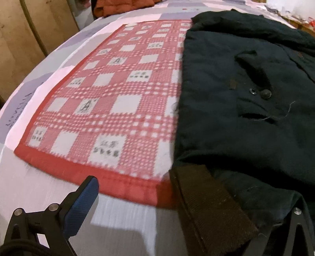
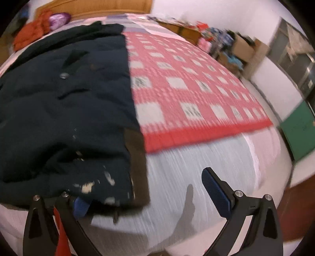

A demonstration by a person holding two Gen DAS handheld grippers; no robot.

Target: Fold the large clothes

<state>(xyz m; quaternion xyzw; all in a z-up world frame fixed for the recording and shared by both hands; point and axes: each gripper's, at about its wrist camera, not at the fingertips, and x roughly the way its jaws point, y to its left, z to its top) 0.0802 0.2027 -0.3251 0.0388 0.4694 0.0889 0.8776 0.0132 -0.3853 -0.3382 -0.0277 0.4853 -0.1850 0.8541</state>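
i am looking into a bedroom in a home. a wide bed fills both views, made up with a pale sheet and a lilac and pink patchwork cover. a red and white checked blanket lies flat on top, with a dark coat spread over part of it. at the far end a wooden headboard stands against a white wall, with orange clothes heaped near it. along the bed's side i see cardboard boxes and a jumble of coloured things. wooden panels stand on the other side.
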